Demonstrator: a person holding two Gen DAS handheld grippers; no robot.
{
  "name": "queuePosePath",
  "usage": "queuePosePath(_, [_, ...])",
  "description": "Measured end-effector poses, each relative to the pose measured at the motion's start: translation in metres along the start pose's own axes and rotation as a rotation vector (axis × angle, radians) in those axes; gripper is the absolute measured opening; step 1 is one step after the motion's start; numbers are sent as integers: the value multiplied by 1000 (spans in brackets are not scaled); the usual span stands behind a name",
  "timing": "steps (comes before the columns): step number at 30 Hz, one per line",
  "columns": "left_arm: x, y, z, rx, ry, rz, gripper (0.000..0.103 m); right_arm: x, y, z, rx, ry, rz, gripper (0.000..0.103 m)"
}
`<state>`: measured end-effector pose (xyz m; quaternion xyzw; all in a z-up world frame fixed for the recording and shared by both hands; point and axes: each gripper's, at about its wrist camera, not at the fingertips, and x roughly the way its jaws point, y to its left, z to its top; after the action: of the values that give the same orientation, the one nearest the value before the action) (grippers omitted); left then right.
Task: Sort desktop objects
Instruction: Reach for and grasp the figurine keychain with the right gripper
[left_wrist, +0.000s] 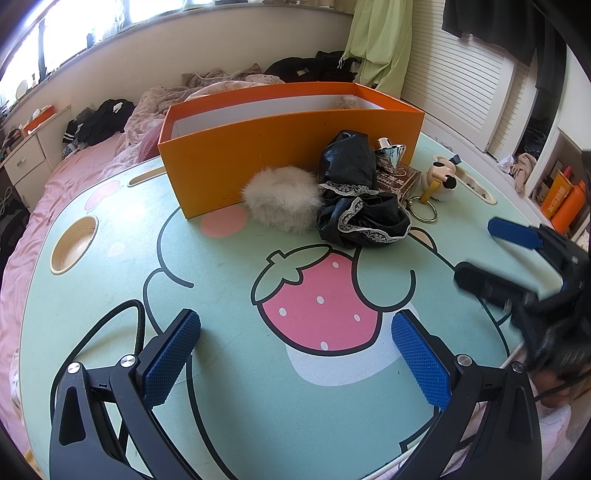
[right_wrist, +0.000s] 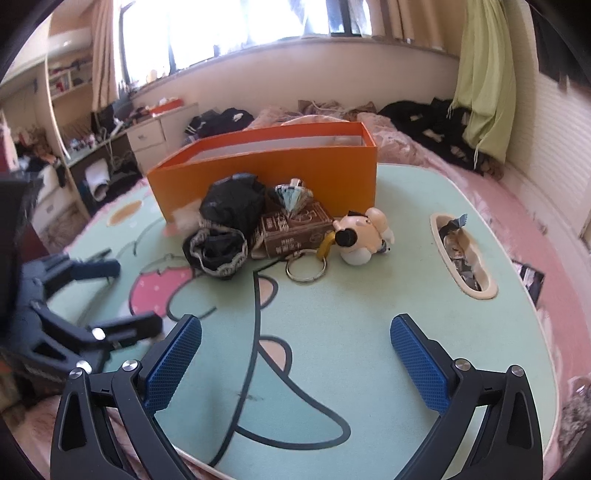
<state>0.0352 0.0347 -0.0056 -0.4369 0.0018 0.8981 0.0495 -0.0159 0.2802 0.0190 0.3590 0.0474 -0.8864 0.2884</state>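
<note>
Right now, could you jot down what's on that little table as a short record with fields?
surface: green cartoon table
container: orange box, open top
beside box: white fluffy ball, black lace-trimmed cloth, brown carton, pig keychain
on carton: faceted bottle
left gripper: open, empty
right gripper: open, empty

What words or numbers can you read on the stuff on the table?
Brown box: printed characters on its top and side, too small and blurred to read.
Orange bottle on the shelf: dark lettering down its side, too blurred to read.
Orange box: no writing shows.
Pig toy, fluffy puff, black cloth: no writing shows.
So nothing here can be read for sure.
</note>
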Motion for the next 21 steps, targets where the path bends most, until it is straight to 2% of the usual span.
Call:
queuePosePath(3, [0,0,0,-1,0,-1,103,-1,-14,16,60,-16,-36,88])
queuePosePath(5, [0,0,0,-1,0,0,103,1,-27,34,116,-15,-92,85])
queuePosePath(9, [0,0,-1,-1,-1,0,103,20,-42,62,175,52,-151,83])
queuePosePath(11, [0,0,-1,-1,-1,-1,103,35,-40,68,157,101,-146,78])
queuePosePath(13, [0,0,-1,-1,-1,0,103,45,-40,68,157,145,-132,56])
queuePosePath(15, [0,0,-1,0,-1,0,103,49,-39,64,178,161,-100,44])
queuePosePath(21, [-1,-4,1,9,4,-9,103,24,-35,50,158,70,-70,43])
